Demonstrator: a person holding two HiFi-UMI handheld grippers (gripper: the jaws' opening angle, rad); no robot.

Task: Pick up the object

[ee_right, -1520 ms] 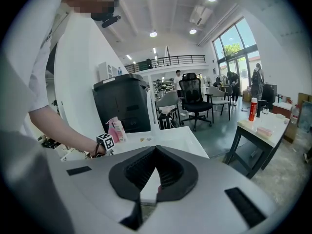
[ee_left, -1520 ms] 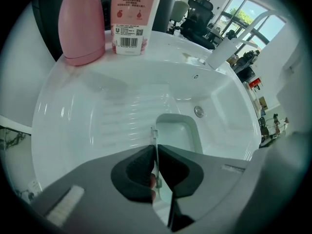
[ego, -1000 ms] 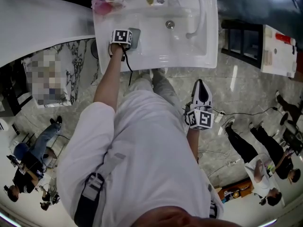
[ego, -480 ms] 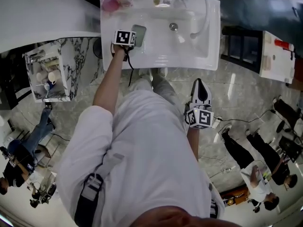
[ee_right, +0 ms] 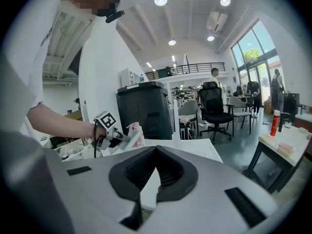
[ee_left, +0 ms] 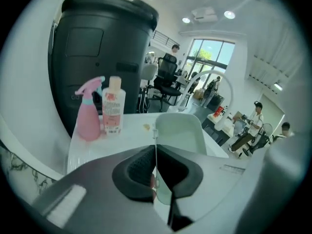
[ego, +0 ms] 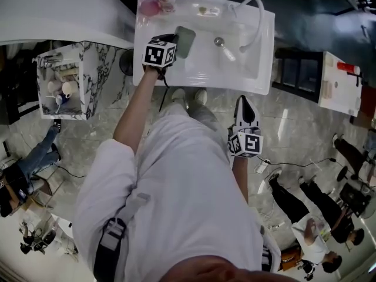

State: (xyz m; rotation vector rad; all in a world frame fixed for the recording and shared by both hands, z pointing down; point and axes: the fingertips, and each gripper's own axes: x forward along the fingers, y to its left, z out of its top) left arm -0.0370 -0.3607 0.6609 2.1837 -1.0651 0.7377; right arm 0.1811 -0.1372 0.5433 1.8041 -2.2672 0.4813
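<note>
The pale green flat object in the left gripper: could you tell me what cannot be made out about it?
Left gripper view: the pale green flat object has its near edge hidden inside the left gripper.
Head view: the gripper's marker cube covers its near end, and it is too small to identify.

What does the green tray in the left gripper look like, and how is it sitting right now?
The green tray is a pale, shallow, rounded rectangle with a thin raised rim. It looks like smooth plastic and appears empty. The left gripper has its jaws closed on the rim's near edge, so the tray sticks out ahead of the jaws, tilted. From the head view it hangs over the left part of the white sink. Nothing but the jaws seems to touch it.
</note>
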